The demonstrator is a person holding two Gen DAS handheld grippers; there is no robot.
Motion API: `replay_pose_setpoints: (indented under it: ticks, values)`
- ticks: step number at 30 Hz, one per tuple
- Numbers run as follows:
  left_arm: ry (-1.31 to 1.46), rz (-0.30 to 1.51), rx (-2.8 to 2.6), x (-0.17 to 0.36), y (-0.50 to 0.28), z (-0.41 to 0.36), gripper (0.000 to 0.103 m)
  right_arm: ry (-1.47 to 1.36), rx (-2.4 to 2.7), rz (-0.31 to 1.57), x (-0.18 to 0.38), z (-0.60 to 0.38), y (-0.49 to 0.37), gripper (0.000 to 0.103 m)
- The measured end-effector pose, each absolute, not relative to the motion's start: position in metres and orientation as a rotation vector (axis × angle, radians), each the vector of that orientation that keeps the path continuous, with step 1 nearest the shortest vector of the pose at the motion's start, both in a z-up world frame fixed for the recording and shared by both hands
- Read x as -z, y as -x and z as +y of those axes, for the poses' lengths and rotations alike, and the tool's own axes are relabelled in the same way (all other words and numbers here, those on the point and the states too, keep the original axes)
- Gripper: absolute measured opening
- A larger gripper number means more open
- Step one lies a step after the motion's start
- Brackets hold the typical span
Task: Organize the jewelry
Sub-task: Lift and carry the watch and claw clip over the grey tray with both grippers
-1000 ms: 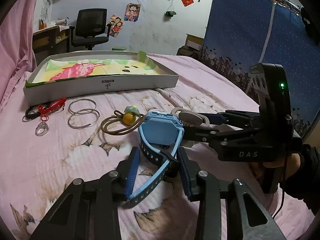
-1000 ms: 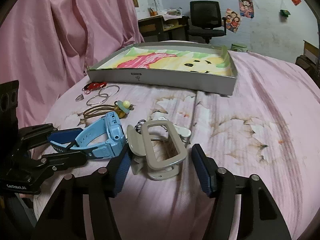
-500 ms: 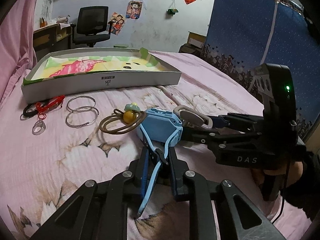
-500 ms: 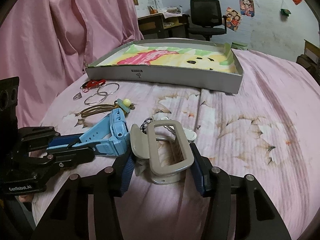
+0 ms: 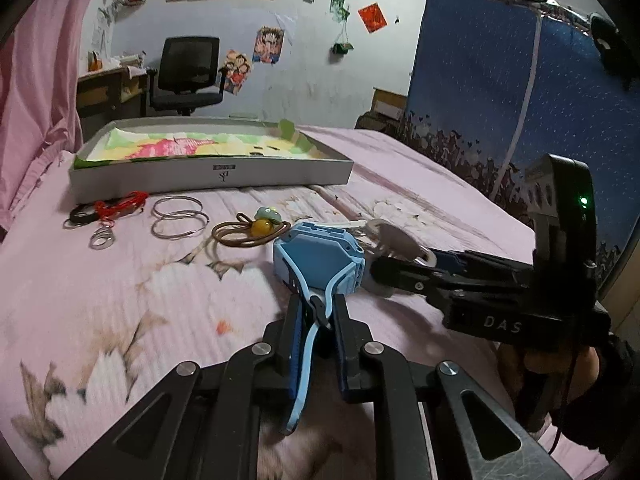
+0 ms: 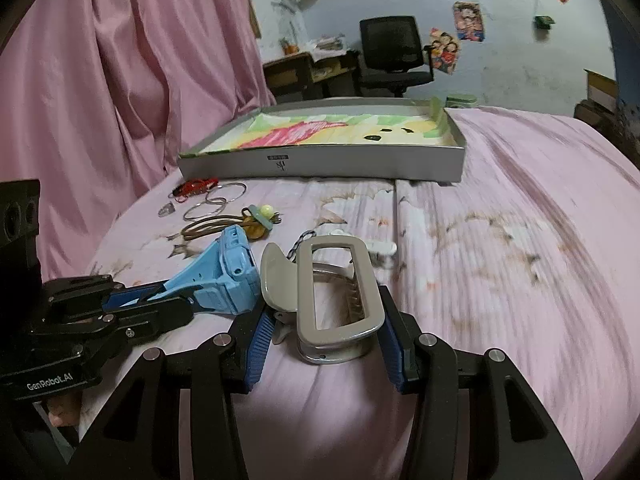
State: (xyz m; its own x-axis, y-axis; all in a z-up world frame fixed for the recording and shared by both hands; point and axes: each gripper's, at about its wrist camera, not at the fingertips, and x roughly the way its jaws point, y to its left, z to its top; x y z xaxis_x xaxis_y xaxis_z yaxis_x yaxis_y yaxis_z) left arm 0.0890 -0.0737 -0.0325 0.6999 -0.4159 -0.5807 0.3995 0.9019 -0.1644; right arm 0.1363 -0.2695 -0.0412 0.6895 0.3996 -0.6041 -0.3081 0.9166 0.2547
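Both jaws just narrowed | my left gripper (image 5: 316,320) pinches the blue watch (image 5: 320,256) strap — right gripper (image 6: 326,340) hugs the grey hair claw (image 6: 332,288) between its pads

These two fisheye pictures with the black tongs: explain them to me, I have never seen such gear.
A person holds one hand-squeezed gripper in each hand; a camera on each looks along its jaws. The left-hand view shows the left gripper closed on the strap of a blue watch. The right-hand view shows the right gripper with its jaws around a grey hair claw. Both jaws have just been closing. On the pink bedspread lie rings, a hair tie and a shallow box.
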Motion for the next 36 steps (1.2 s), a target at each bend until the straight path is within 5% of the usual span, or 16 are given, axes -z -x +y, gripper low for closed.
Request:
replay_pose_setpoints:
  ticks: [21, 36]
  values:
    - [0.078, 0.409, 0.294, -0.016, -0.087, -0.049, 0.012, -0.192, -0.295, 0.454, 0.0, -0.258, -0.094, 0.044]
    - [0.053, 0.282, 0.081, -0.047, -0.171, -0.014, 0.012, -0.146, -0.306, 0.319, -0.052, -0.225, -0.164, 0.044]
